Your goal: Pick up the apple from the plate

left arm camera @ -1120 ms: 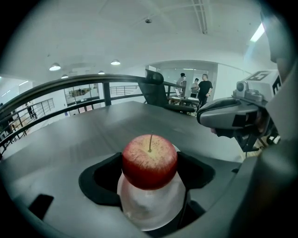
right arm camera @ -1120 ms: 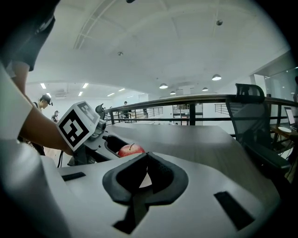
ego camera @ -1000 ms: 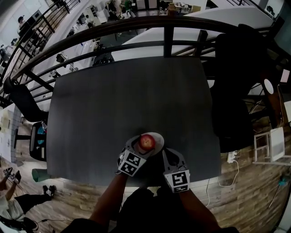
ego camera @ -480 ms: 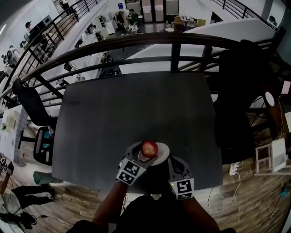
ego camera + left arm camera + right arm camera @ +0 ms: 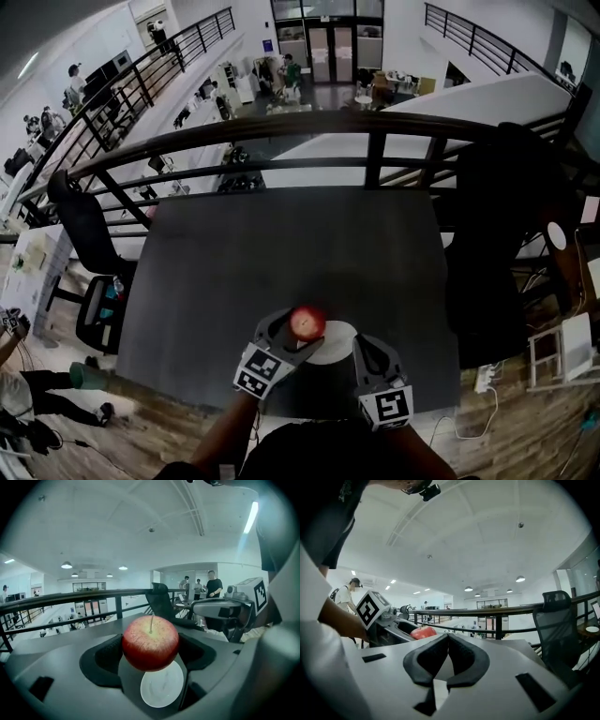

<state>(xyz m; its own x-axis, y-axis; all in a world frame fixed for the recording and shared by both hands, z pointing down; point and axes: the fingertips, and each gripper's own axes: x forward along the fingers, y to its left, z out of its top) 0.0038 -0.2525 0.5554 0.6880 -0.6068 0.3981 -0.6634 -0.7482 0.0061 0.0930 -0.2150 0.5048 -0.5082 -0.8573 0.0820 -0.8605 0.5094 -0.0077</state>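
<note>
Left gripper (image 5: 293, 334) tight on red apple (image 5: 307, 322) above white plate (image 5: 343, 330); right gripper (image 5: 448, 645) jaws together, empty.

Dark grey surface (image 5: 281, 253) set against black metal railing (image 5: 375, 150). Black office chair (image 5: 506, 234) at right side, second chair (image 5: 80, 220) at left. Wooden floor (image 5: 169, 412) beneath.

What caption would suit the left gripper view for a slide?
Left gripper holds a red apple above the white plate, jaws clamped on its sides.
</note>
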